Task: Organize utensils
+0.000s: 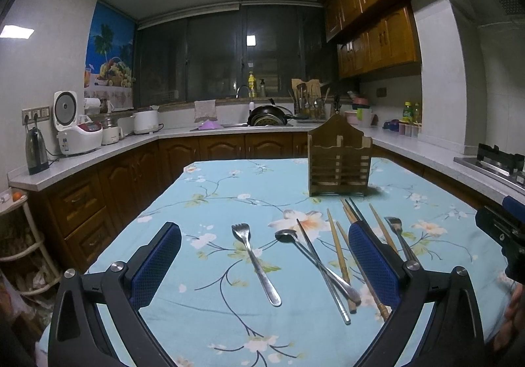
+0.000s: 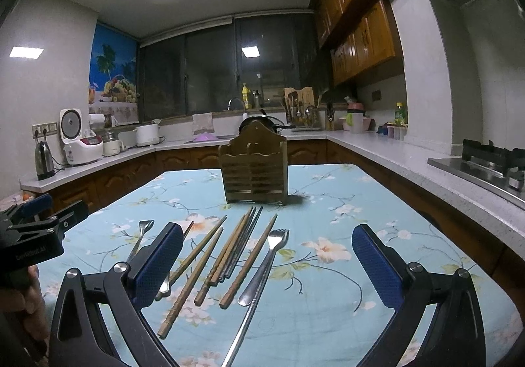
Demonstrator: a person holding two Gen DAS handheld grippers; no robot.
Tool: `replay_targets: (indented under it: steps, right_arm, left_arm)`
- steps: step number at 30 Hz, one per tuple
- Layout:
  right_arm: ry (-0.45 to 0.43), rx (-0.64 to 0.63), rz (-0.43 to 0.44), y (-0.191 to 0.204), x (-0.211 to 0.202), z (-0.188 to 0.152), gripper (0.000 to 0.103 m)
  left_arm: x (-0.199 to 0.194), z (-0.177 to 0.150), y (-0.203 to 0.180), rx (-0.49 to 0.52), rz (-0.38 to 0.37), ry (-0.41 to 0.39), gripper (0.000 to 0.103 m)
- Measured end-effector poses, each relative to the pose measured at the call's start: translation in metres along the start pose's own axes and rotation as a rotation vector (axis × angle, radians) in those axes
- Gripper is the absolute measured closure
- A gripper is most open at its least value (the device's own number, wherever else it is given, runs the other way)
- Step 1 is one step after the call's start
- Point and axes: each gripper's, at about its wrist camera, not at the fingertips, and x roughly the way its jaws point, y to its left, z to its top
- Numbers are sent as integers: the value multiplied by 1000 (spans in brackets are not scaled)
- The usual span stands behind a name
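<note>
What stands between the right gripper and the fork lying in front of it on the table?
Nothing visible does. The right gripper is open above the tablecloth, and the fork lies flat between its fingers. A wooden chopstick lies close beside the fork on its left, and the wooden utensil holder stands farther back.

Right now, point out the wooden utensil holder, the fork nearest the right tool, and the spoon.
wooden utensil holder (image 2: pixel 254 172), right wrist view, slatted front.
fork (image 2: pixel 278 235), right wrist view, tines.
spoon (image 1: pixel 286 236), left wrist view, bowl.
</note>
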Motion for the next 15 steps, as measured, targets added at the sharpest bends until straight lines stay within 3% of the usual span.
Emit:
replay_targets:
  steps: [15]
  right_arm:
    - [9,2,6,2,1,-2,0]
  left_arm:
    - [0,1,-2,9,4,0,1]
